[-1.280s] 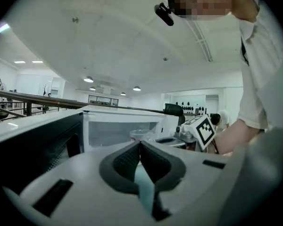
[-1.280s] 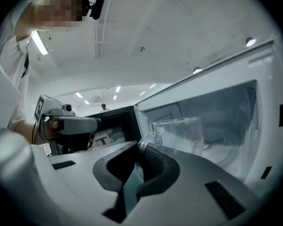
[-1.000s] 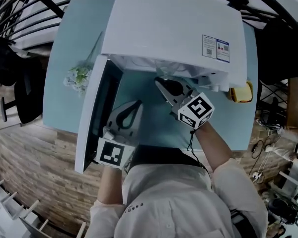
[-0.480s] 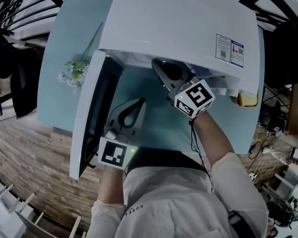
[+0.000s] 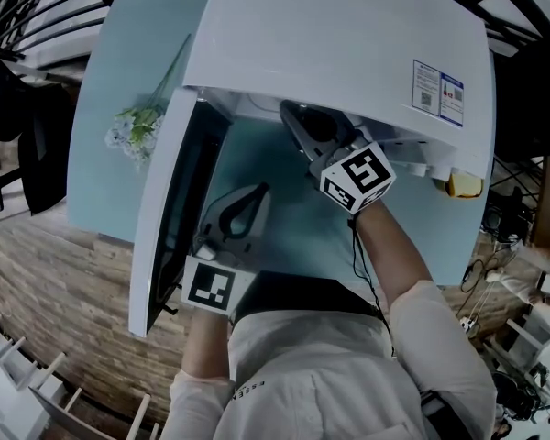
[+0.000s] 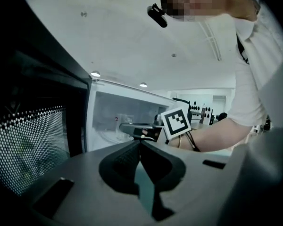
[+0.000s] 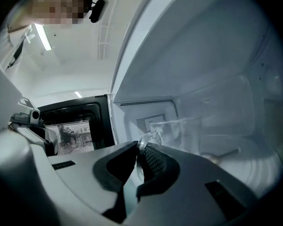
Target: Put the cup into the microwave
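The white microwave (image 5: 330, 44) stands on a light blue table, its door (image 5: 170, 218) swung open to the left. My right gripper (image 5: 300, 124) reaches into the cavity, its tips under the top edge. In the right gripper view the right gripper (image 7: 140, 149) is shut on the rim of a clear glass cup (image 7: 177, 128), held inside the white cavity above the turntable (image 7: 236, 149). My left gripper (image 5: 255, 193) hangs in front of the open door, shut with nothing in it. The left gripper (image 6: 140, 144) looks toward the cavity and the right gripper's marker cube (image 6: 175, 122).
A bunch of pale flowers (image 5: 133, 131) lies on the table left of the door. A yellow object (image 5: 465, 186) sits at the microwave's right side. The table's bare surface (image 5: 284, 227) shows between the grippers. Wooden flooring (image 5: 64, 301) lies below the table edge.
My right gripper has moved forward with the cup, from in front of the opening to inside the cavity. The left gripper has stayed where it was.
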A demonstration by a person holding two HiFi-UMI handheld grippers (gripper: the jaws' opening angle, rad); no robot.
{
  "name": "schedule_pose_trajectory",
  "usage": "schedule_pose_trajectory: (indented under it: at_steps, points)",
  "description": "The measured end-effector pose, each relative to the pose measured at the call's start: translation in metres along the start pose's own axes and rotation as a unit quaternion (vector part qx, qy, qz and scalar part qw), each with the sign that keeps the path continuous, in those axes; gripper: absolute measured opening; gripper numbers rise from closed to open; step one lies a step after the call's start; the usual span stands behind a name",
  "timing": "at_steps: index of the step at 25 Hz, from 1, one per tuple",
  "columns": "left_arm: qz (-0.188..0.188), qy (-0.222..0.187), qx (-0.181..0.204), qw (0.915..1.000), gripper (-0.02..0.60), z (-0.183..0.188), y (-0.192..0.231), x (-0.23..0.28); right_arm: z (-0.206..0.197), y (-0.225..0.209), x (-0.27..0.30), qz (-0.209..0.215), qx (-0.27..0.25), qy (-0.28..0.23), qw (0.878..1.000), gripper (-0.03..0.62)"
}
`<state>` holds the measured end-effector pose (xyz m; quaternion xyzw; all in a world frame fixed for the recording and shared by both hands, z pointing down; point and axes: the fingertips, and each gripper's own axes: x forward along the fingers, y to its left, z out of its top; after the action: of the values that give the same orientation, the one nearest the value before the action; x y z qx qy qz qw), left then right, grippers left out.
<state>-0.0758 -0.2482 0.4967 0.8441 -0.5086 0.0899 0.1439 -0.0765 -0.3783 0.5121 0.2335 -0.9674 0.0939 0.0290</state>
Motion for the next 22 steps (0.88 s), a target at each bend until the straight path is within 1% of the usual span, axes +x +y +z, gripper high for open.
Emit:
schedule_pose_trajectory:
  at_steps: [6, 12, 15, 17, 19, 22]
  points:
    - [-0.006, 0.002, -0.002, 1.0000, 0.003, -0.005, -0.002, 0.001, -0.017, 0.004, 0.001, -0.004, 0.002, 0.030, 1.000, 0.021]
    - [-0.011, 0.006, -0.006, 0.9999, 0.003, -0.010, -0.002, -0.003, -0.025, 0.000, -0.003, -0.020, 0.014, 0.036, 0.999, 0.039]
    - [-0.012, 0.009, -0.011, 0.9998, 0.003, -0.013, -0.001, -0.004, -0.027, 0.001, -0.005, -0.021, 0.004, 0.041, 0.999, 0.081]
    - [-0.014, 0.009, -0.011, 0.9998, 0.003, -0.014, -0.002, -0.004, -0.029, 0.001, -0.007, -0.030, -0.011, 0.046, 0.998, 0.106]
    - [-0.016, 0.008, -0.012, 0.9998, 0.003, -0.014, -0.003, -0.004, -0.030, 0.000, -0.012, -0.044, -0.021, 0.047, 0.998, 0.106]
    - [-0.020, 0.008, -0.013, 0.9997, 0.003, -0.014, -0.005, -0.004, -0.030, -0.002, -0.019, -0.059, -0.019, 0.045, 0.997, 0.106]
